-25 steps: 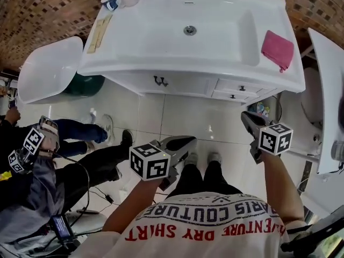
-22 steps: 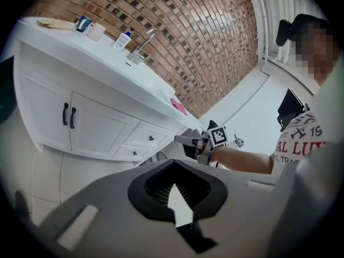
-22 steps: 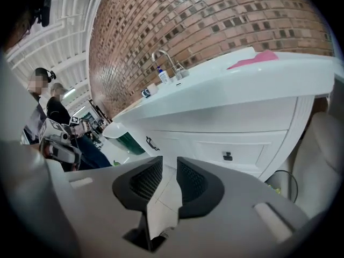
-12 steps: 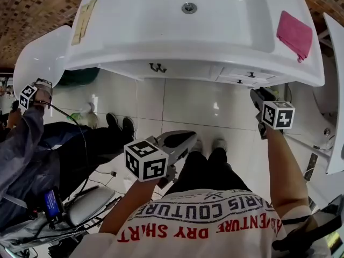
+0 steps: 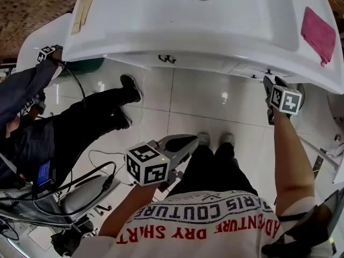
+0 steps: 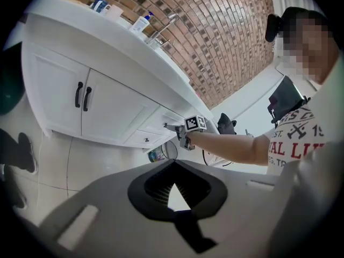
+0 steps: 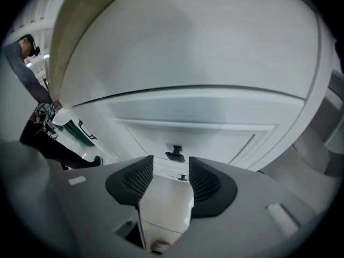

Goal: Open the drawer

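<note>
The white vanity [image 5: 161, 42] has two small drawers under its right end, their dark knobs [image 5: 268, 71] just showing below the counter edge. My right gripper [image 5: 269, 85] is held up at those drawers. In the right gripper view the upper drawer front [image 7: 215, 136] fills the frame and its dark handle [image 7: 174, 155] sits just ahead of my right gripper [image 7: 171, 164], whose jaws are opening with nothing between the pads. My left gripper [image 5: 188, 142] hangs low over the floor, away from the vanity, and its pads [image 6: 156, 184] meet at the tips in the left gripper view.
A pink cloth [image 5: 321, 34] lies on the counter's right end. Two cabinet door handles [image 5: 166, 59] are left of the drawers. A person [image 5: 59, 128] sits at the left with cables on the floor. A white fixture [image 5: 37, 42] stands beyond them.
My right gripper has moved forward and down to the drawer fronts. The left gripper has dropped a little. The seated person at the left has shifted their legs.
</note>
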